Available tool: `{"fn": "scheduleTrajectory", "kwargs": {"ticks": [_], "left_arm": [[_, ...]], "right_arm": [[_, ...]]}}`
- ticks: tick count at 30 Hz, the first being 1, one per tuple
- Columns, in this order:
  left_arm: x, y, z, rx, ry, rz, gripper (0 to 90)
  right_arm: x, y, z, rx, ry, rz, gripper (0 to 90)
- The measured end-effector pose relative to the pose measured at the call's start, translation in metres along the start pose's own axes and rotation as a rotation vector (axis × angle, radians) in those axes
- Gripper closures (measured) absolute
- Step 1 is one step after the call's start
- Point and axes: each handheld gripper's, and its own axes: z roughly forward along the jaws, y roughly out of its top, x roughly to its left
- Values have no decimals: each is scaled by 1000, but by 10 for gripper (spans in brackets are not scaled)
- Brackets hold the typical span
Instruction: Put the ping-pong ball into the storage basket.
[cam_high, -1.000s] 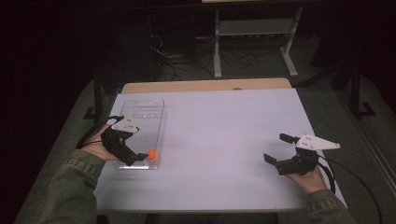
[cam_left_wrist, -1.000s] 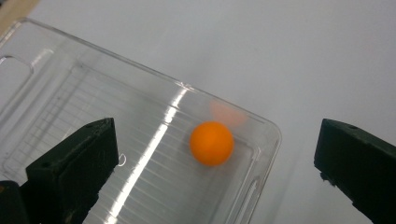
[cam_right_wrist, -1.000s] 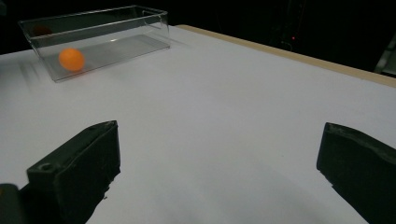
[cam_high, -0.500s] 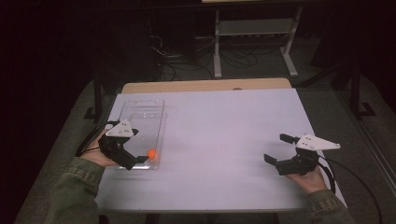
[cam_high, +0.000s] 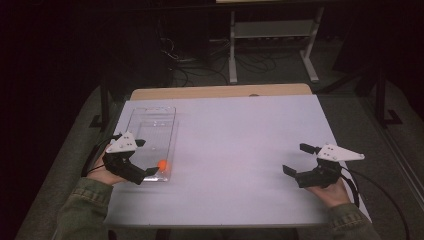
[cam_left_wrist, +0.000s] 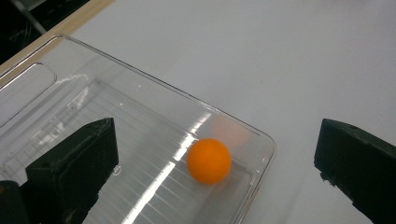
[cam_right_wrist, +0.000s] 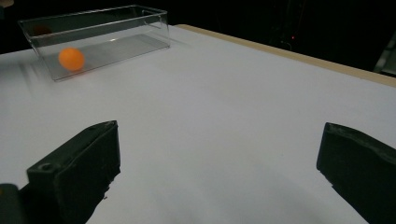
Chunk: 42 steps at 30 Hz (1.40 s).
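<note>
A small orange ball (cam_high: 162, 164) (cam_left_wrist: 208, 160) lies inside a clear plastic tray (cam_high: 150, 131) (cam_left_wrist: 84, 107), in its near right corner. My left gripper (cam_high: 145, 158) (cam_left_wrist: 215, 140) hangs open just above that end of the tray. One jaw is over the tray floor and the other is past the tray's rim, over the white table; neither touches the ball. My right gripper (cam_high: 296, 159) (cam_right_wrist: 219, 149) is open and holds nothing, low over the table's near right. From there the tray (cam_right_wrist: 93, 32) and ball (cam_right_wrist: 71, 59) show far off.
The white table top (cam_high: 235, 150) has a wooden strip (cam_high: 220, 92) along its far edge. Beyond it, in the dark, stand a metal frame (cam_high: 270, 45) and floor cables. A cable trails from each gripper off the table's sides.
My left gripper has drawn back slightly toward the near left, still open. The ball stays in the tray's corner. The right gripper has hardly moved.
</note>
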Motion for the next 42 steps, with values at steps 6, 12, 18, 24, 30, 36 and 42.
{"fn": "scheduleTrajectory", "kwargs": {"ticks": [6, 12, 18, 24, 30, 36, 42], "left_arm": [[-1, -4, 0, -16, -7, -5, 0], [-2, -12, 2, -35, -10, -32, 0], [-5, -17, 3, -67, -7, -51, 0], [-6, -22, 4, -108, -4, -75, 0], [-6, -26, 3, -142, 0, -101, 0], [-8, -27, 4, -150, 3, -106, 0], [-8, -27, 6, -146, 1, -104, 0]], "right_arm": [[0, 0, 0, -2, 1, 4, 0], [0, 0, -1, -4, 0, 1, 0], [1, 0, -1, 0, 1, 3, 0], [1, 0, -1, 0, 1, 1, 0], [1, 0, -1, 1, 0, -2, 0], [0, 0, -1, 1, 1, -2, 0], [0, 0, 0, 4, -1, -3, 0]]}}
